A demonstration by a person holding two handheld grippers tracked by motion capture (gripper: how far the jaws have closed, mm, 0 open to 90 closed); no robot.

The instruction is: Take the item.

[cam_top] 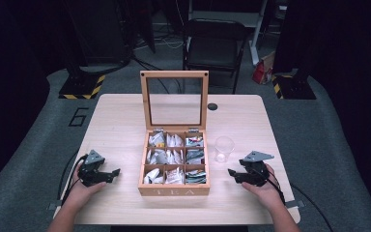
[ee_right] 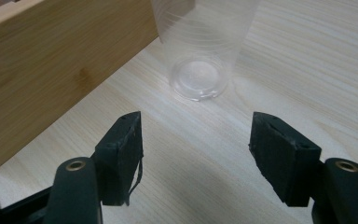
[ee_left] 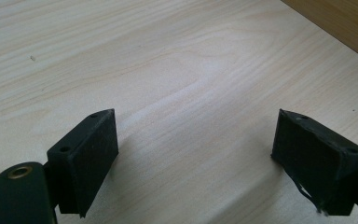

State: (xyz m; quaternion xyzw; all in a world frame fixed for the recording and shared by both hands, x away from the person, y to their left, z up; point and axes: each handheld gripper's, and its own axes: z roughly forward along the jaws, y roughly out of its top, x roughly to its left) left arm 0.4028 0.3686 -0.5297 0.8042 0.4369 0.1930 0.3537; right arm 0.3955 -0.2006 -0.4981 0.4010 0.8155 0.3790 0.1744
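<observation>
Just ahead of the right gripper [ee_right: 196, 140], jaws apart and empty, a clear plastic cup [ee_right: 200, 56] beside the tea box [ee_right: 51, 70].

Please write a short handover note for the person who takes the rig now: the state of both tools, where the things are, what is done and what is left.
Left tool: open, holds nothing, rests on the table left of the tea box.
Right tool: open, holds nothing, points at the clear cup.
Things: the box lid stands open, tea bags fill the compartments; the cup stands upright right of the box, empty.
Done: lid open.
Left: probably grasping the cup or a tea bag; nothing is picked up yet.
</observation>
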